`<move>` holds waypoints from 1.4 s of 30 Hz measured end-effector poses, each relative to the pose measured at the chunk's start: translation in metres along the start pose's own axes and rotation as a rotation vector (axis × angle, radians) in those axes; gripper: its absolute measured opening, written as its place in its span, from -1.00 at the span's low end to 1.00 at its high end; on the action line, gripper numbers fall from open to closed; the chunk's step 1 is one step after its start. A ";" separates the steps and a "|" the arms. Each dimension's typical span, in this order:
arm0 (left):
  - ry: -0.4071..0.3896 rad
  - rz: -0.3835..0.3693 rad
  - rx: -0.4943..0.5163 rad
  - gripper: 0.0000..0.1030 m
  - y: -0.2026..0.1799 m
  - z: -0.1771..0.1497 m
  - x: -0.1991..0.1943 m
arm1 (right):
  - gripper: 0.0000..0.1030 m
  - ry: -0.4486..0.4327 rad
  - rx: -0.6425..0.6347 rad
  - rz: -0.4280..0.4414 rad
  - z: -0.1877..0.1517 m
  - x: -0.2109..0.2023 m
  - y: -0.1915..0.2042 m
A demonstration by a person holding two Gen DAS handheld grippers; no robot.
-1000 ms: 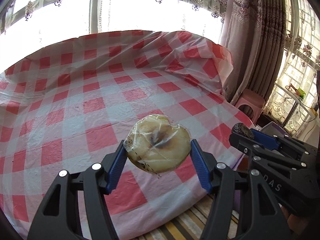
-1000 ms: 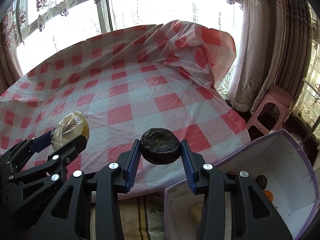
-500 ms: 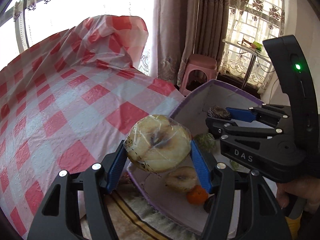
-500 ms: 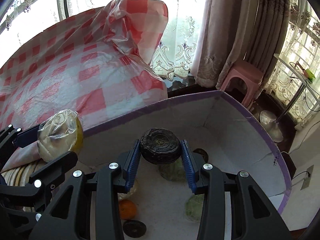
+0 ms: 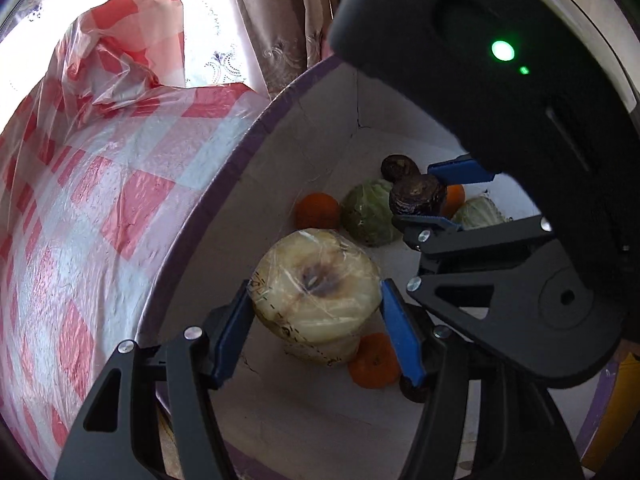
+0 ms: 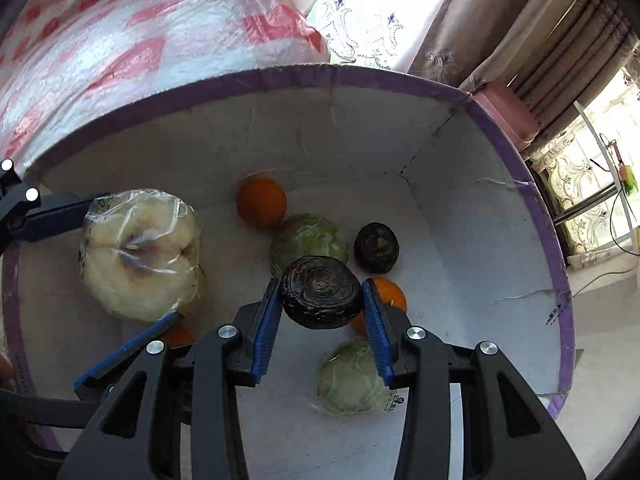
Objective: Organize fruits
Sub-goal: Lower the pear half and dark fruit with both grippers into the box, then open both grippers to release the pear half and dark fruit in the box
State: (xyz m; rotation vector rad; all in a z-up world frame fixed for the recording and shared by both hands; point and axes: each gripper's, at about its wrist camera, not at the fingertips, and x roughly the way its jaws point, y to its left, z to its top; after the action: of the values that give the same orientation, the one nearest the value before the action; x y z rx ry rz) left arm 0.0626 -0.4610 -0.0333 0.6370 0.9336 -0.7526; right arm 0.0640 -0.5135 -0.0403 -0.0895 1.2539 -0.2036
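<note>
My left gripper (image 5: pixel 316 316) is shut on a plastic-wrapped pale half fruit (image 5: pixel 316 296), held inside the white box with a purple rim (image 5: pixel 224 184); it also shows in the right wrist view (image 6: pixel 140 256). My right gripper (image 6: pixel 322 300) is shut on a dark wrinkled fruit (image 6: pixel 320 292), held over the box floor; it also shows in the left wrist view (image 5: pixel 416 198). In the box lie oranges (image 6: pixel 262 202), a green cabbage-like ball (image 6: pixel 308 240), a second one (image 6: pixel 350 380) and another dark fruit (image 6: pixel 376 248).
The table with the red-and-white checked cloth (image 5: pixel 80 208) stands left of the box. A pink stool (image 6: pixel 508 108) and curtains (image 6: pixel 520 32) are beyond the box. The right gripper's body (image 5: pixel 500 160) fills the right side of the left wrist view.
Both grippers have moved from over the table to down inside the box, each still holding its fruit. The box floor and its fruits are now much closer.
</note>
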 end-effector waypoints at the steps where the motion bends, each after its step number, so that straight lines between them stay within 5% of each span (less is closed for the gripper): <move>1: 0.007 0.007 0.004 0.22 -0.001 0.001 0.001 | -0.21 0.012 -0.007 -0.004 0.001 0.003 0.001; 8: 0.044 0.061 0.026 0.22 -0.007 0.001 0.008 | -0.21 0.066 -0.036 0.003 0.001 0.015 0.003; 23: 0.131 0.014 0.010 0.23 0.005 0.006 0.036 | -0.18 0.139 -0.062 -0.013 0.012 0.042 0.015; 37: 0.110 0.023 0.001 0.28 0.000 0.002 0.027 | 0.25 0.074 -0.010 -0.026 0.004 0.032 -0.001; 42: 0.075 0.022 0.006 0.48 0.000 0.001 0.015 | 0.42 0.011 0.040 -0.039 0.000 0.018 -0.014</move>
State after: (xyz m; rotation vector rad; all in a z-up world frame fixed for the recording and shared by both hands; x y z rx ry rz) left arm 0.0684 -0.4660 -0.0464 0.6833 0.9918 -0.7166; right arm 0.0682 -0.5311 -0.0547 -0.0788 1.2595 -0.2629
